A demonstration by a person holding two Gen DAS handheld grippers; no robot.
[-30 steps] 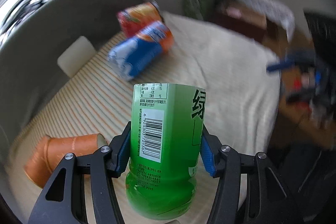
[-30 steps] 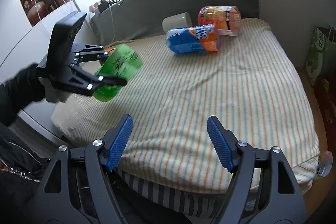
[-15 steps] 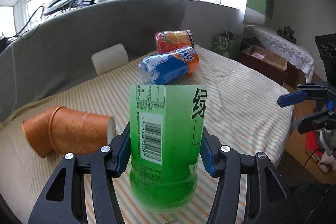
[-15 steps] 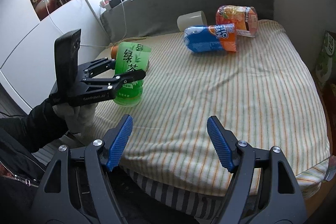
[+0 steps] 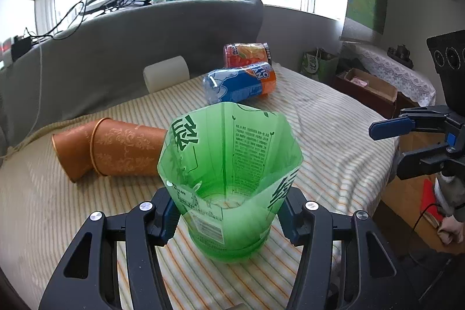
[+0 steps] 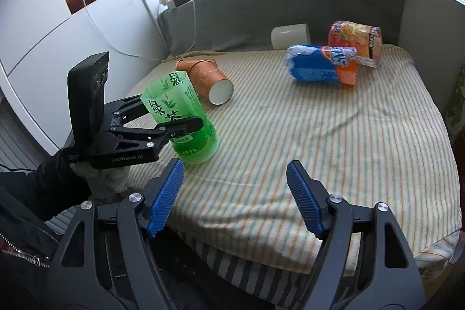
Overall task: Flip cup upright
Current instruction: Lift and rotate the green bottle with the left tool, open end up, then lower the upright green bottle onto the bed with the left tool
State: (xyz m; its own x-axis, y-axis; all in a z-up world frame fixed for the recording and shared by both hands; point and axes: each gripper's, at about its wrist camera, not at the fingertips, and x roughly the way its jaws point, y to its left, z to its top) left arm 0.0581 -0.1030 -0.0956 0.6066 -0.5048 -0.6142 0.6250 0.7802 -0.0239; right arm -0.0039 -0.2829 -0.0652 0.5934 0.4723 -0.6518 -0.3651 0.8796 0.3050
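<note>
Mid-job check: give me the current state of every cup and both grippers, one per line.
green cup: upright, mouth up, base on the striped bed, gripped.
left gripper: shut on green cup.
right gripper: open, empty.
orange paper cups: nested, on their side.
blue-orange cup: on its side.
red-orange cup: on its side.
white cup: on its side.

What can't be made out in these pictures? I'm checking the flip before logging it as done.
- Whether the green cup rests fully on the striped cloth: left gripper fingers hide its base sides in the left wrist view; its near finger crosses it in the right wrist view.
- White cup: contents hidden, only its side shows.
- Orange paper cups: far ends hidden behind the green cup.
</note>
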